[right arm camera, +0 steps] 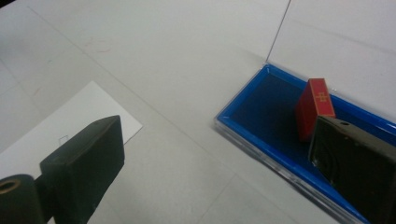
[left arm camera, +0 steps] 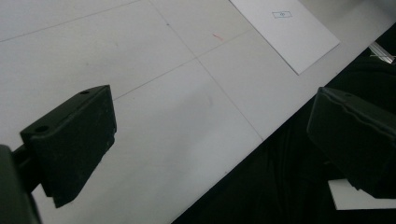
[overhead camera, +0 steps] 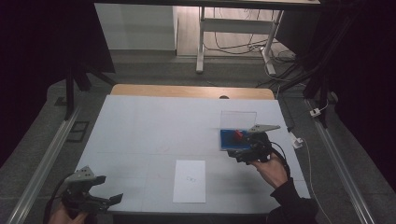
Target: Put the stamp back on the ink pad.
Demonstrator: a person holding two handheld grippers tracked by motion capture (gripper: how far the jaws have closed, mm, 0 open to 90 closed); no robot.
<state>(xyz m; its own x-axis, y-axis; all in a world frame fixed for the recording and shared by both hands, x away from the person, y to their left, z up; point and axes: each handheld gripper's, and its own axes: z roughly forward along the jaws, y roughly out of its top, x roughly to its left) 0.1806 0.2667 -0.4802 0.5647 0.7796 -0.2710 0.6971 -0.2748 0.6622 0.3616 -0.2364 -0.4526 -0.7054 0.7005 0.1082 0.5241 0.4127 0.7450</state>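
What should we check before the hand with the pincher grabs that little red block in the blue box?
1. Right gripper open: ok, its fingers stand wide apart with nothing between them.
2. Red block reachable: ok, it stands tilted inside the blue tray, nothing covering it.
3. Clear lid out of the way: ok, it stands raised behind the tray.
4. Gripper lined up on the block: not ok, the block sits beside one finger, not between both.
5. Left gripper clear of the work: ok, open near the table's front edge.
6. White sheet lying flat: ok.
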